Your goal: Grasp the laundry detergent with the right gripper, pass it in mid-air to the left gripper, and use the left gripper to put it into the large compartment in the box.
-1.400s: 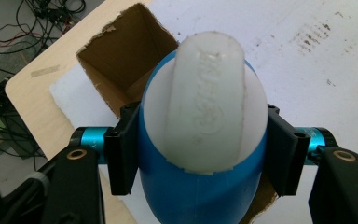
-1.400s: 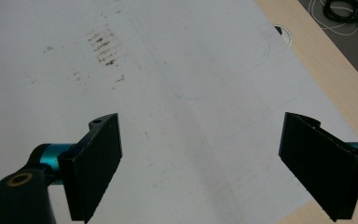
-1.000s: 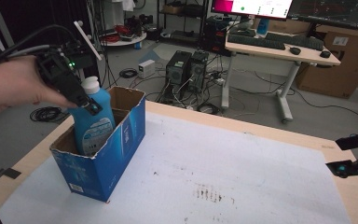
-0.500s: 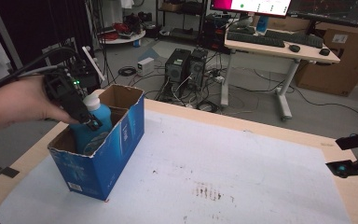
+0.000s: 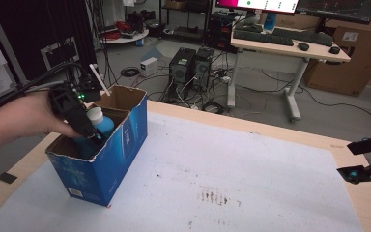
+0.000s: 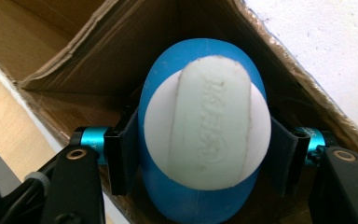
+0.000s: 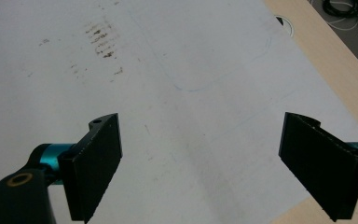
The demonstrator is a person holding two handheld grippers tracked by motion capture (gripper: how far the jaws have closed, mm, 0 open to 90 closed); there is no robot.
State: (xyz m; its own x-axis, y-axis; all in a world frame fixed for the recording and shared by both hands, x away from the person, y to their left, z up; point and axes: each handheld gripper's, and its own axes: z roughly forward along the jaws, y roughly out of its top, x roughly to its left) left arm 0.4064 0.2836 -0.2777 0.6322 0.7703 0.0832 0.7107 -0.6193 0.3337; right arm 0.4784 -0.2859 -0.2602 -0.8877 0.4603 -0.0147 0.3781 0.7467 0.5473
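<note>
Your left tool pinching the blue bottle upright inside the cardboard box, your right tool spread wide above the desk

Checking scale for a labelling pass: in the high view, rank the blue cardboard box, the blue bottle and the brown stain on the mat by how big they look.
1. Blue cardboard box, clearly largest.
2. Blue bottle, mostly sunk in the box, so its visible part is small.
3. Brown stain, similar in extent to the bottle's visible part; that ranking is unsure.
</note>
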